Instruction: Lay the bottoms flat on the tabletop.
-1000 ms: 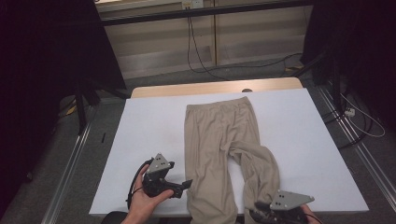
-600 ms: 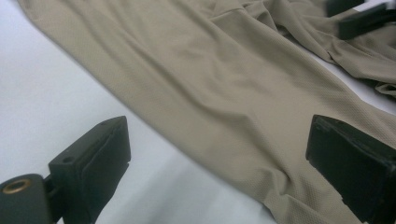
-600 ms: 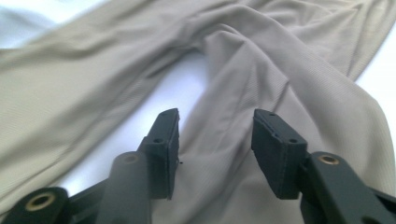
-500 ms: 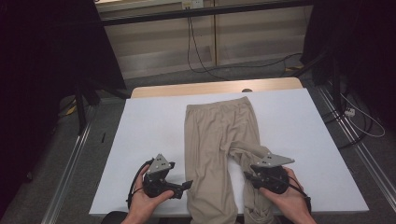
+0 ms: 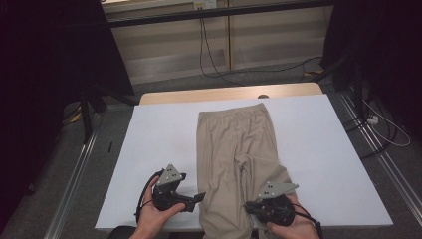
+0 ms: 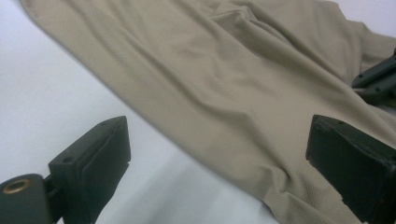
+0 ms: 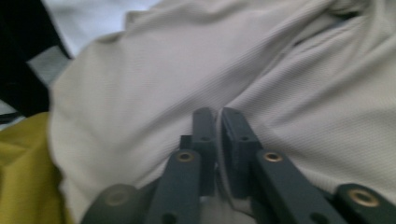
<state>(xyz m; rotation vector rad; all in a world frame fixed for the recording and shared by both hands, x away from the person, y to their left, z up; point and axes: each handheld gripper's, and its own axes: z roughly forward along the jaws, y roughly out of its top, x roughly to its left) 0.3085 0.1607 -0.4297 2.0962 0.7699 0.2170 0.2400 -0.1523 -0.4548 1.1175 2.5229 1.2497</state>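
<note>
Right tool inward, closing — trousers pinched

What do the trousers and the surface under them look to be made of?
Trousers: thin beige knit fabric, probably; fine ribbed weave and soft creases show in both gripper views. Matte, no sheen.
Table cover: smooth white sheet, matte; paper or plastic, cannot tell. A bare wooden-looking edge shows beyond it.

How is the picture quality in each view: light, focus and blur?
High view: the white table is evenly lit, the room around it dark, the trousers sharp. Left gripper view: trouser weave crisp, near jaws soft. Right gripper view: slightly blurred overall, the cloth pale and washed out.
</note>
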